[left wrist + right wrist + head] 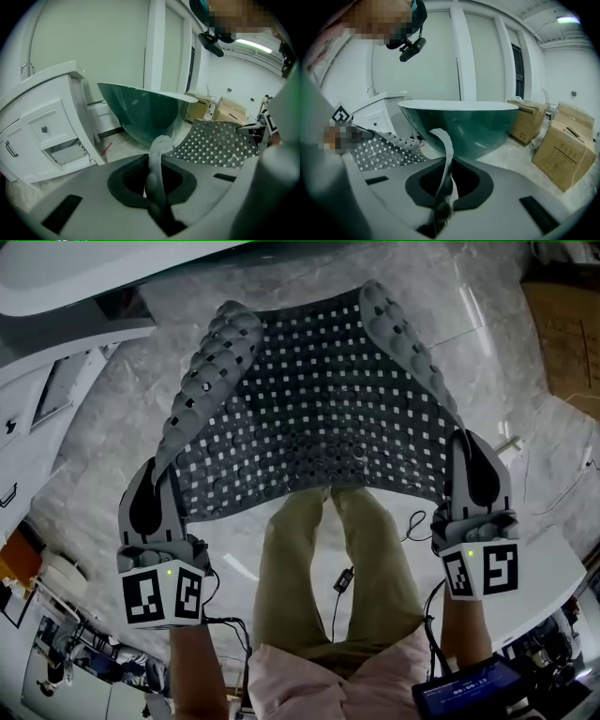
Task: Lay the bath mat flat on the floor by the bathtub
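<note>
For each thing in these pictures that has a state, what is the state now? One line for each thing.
bath mat: held up between both grippers, not yet flat, side edges curled.
left gripper: shut on the bath mat's near left corner.
right gripper: shut on the bath mat's near right corner.
bathtub: upright on the floor.
cardboard boxes: closed.

White vanity cabinet (44,131), panelled drawers, small dark knob, curved chrome tap (26,68) on top. Brown cardboard boxes (562,150) stacked together; further cardboard boxes (527,119) behind, near wall. Ceiling strip light (568,19) lit.
</note>
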`<control>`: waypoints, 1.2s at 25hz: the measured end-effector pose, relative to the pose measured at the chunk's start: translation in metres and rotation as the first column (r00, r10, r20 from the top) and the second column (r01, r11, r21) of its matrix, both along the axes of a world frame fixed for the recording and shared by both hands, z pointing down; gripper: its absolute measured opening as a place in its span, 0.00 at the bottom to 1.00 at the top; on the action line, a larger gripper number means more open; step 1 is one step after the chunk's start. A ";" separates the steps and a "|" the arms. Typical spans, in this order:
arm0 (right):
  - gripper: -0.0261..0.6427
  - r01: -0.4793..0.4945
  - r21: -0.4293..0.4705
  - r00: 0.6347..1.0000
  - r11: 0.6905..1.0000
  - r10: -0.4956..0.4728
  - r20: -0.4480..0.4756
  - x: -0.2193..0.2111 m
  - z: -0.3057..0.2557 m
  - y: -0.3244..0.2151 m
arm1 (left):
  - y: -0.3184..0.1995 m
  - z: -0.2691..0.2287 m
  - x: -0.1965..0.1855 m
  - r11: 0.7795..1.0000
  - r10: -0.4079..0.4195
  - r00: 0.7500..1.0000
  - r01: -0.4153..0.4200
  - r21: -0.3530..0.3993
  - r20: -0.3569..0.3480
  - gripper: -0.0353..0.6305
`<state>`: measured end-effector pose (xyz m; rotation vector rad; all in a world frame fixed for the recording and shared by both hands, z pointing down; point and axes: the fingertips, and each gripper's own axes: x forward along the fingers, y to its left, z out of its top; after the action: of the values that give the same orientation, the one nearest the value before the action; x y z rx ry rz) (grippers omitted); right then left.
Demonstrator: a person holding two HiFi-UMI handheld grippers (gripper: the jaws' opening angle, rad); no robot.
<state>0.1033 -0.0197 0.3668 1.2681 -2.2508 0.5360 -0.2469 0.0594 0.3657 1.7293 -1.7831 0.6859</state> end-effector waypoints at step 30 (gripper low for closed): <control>0.08 0.006 0.024 1.000 1.000 -0.006 0.001 0.003 0.018 -0.002 | 0.006 0.018 -0.010 1.000 -0.031 1.000 0.031 0.005 0.005 0.11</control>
<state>0.1064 -0.0213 0.3844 1.2726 -2.2675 0.5096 -0.2572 0.0659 0.3833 1.7010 -1.8125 0.6741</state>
